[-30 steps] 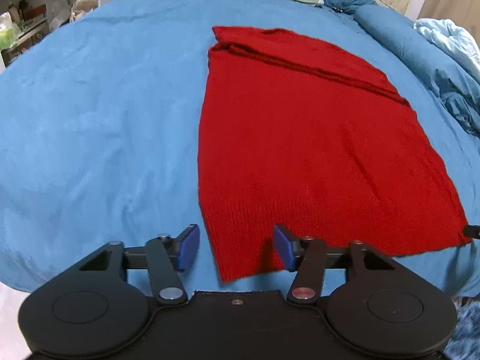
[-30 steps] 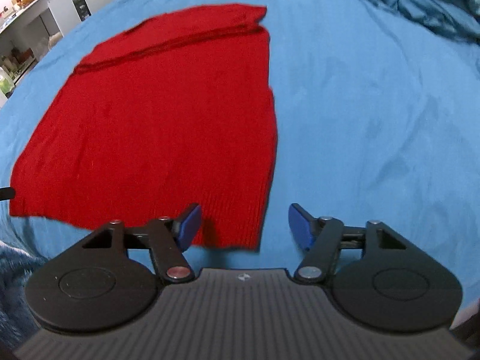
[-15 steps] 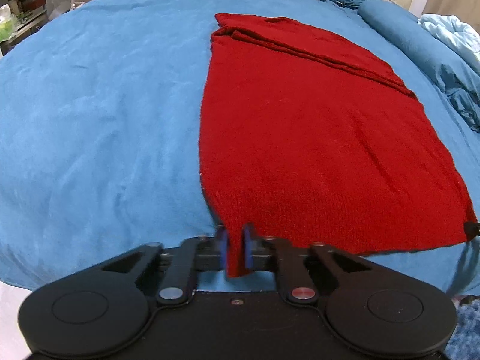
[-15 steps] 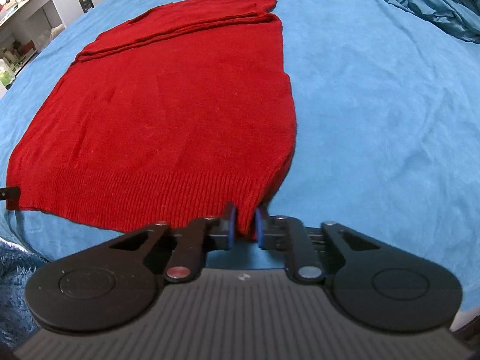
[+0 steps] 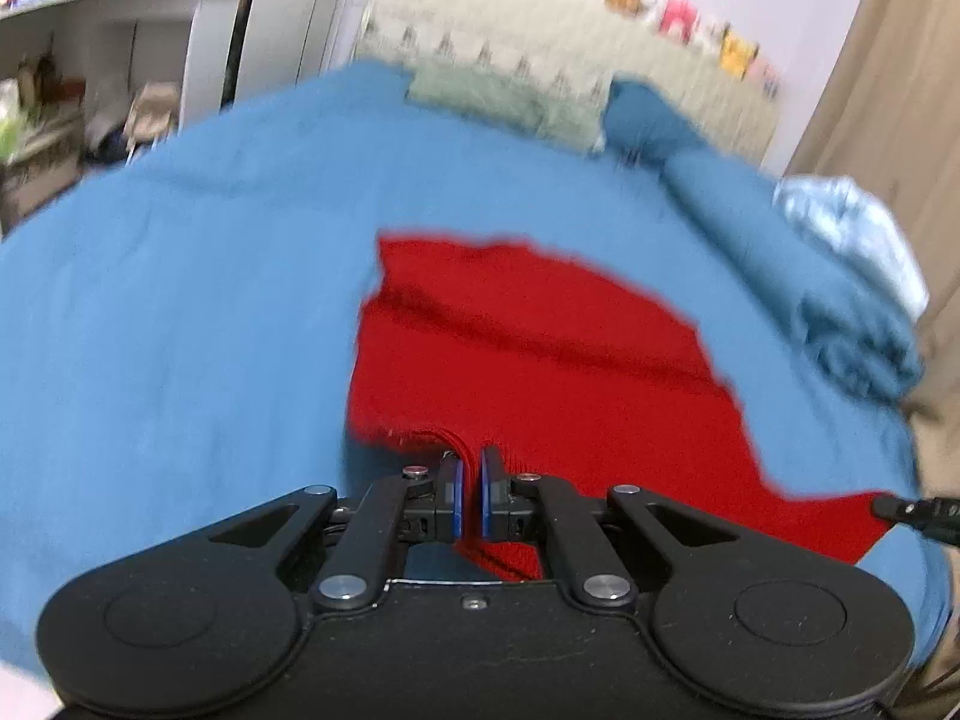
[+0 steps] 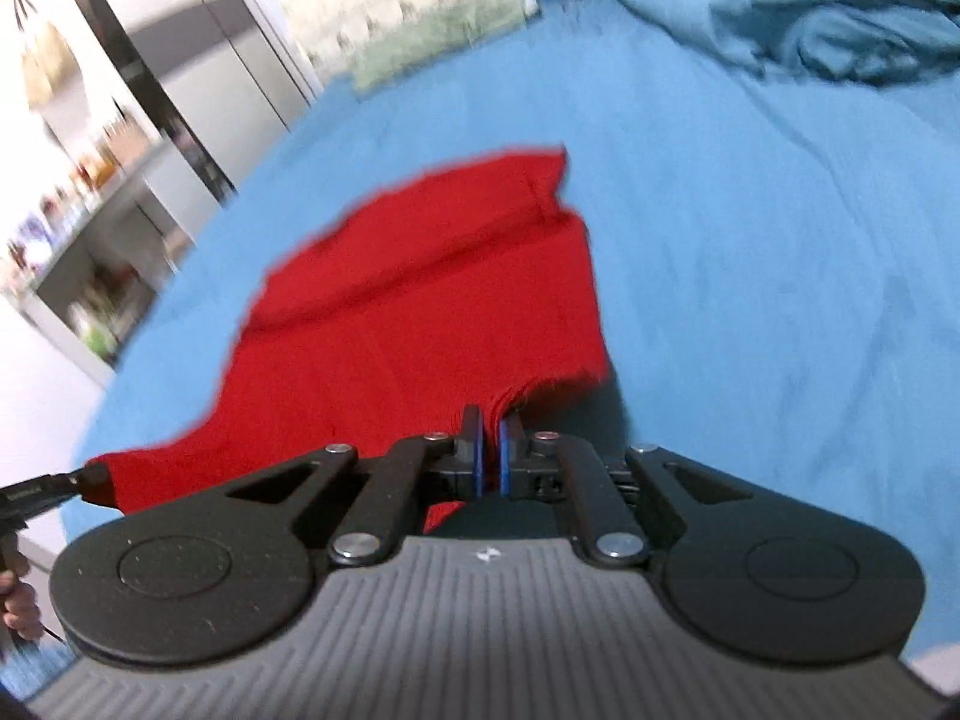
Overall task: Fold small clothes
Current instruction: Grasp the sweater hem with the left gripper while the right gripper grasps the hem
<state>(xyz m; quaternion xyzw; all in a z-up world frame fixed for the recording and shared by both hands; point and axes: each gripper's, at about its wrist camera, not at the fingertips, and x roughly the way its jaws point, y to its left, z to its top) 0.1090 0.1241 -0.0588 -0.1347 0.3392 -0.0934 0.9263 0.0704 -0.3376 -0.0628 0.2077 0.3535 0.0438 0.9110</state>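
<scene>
A red knit garment [image 5: 540, 354] lies on a blue bedspread [image 5: 180, 312]; its near hem is lifted off the bed. My left gripper [image 5: 470, 495] is shut on the hem's left corner. My right gripper [image 6: 492, 456] is shut on the hem's right corner of the same garment [image 6: 420, 312]. The hem sags between the two grippers. The right gripper's tip shows at the right edge of the left wrist view [image 5: 912, 510], and the left gripper's tip at the left edge of the right wrist view [image 6: 54, 486]. Both views are motion-blurred.
Pillows [image 5: 510, 96] and a headboard lie at the bed's far end. A rumpled blue duvet [image 5: 840, 300] lies along the right side, also in the right wrist view [image 6: 810, 18]. Shelves with clutter [image 5: 48, 120] stand left of the bed.
Both grippers closed on the hem corners, then lifted them up and forward. The near part of the garment has risen off the bed and the views tilted up toward the room.
</scene>
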